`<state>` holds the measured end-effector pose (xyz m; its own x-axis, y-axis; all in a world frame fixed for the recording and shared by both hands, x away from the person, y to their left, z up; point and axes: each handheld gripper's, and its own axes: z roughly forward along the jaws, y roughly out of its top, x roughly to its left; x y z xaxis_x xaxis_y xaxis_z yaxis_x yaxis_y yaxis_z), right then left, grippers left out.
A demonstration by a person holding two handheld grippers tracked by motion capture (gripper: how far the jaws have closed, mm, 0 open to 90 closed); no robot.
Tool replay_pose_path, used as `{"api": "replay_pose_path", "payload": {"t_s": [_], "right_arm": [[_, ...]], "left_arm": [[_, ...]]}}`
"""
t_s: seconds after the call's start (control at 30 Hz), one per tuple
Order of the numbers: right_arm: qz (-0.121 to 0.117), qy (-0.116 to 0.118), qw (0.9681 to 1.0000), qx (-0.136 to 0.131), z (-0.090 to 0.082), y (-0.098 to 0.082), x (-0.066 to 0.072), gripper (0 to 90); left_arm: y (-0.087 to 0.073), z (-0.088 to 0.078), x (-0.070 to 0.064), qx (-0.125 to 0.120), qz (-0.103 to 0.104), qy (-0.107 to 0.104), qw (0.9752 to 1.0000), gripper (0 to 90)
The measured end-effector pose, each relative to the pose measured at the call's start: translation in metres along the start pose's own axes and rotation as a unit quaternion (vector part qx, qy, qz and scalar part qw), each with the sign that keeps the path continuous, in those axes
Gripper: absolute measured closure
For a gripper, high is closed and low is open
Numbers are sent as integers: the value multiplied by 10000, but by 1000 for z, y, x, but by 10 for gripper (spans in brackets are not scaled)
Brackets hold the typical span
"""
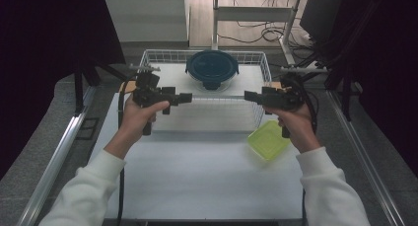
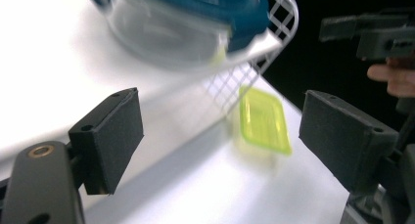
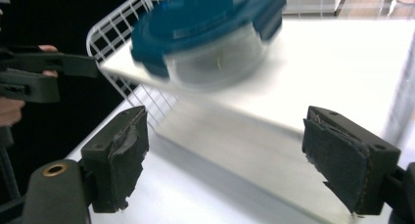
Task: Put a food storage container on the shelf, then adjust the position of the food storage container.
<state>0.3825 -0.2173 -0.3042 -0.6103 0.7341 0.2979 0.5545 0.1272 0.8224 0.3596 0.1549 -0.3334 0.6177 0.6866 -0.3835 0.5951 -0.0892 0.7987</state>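
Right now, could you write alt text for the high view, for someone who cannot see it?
A person's hands hold the left gripper and right gripper, jaws open, pointing at each other above a white wire basket holding a round blue-lidded container. A yellow-green lid lies on the table beside it.

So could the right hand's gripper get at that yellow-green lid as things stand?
Probably yes. The yellow-green lid lies bare on the table outside the wire basket, just below the right gripper, whose fingers stand open and empty.

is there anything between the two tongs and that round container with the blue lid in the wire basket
Only the wire basket's own walls. The container sits at the basket's far end; the left tongs and right tongs hover open over the near rim. Coming from above, nothing visible blocks them. The yellow-green lid lies outside.
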Motion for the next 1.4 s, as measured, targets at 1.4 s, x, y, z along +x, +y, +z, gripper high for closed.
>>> {"api": "replay_pose_path", "payload": {"t_s": [1.4], "right_arm": [[-101,-326,9944,998,6,-127,-29,223]], "left_arm": [[-138,27,2,1125,232,680,9910,202]]}}
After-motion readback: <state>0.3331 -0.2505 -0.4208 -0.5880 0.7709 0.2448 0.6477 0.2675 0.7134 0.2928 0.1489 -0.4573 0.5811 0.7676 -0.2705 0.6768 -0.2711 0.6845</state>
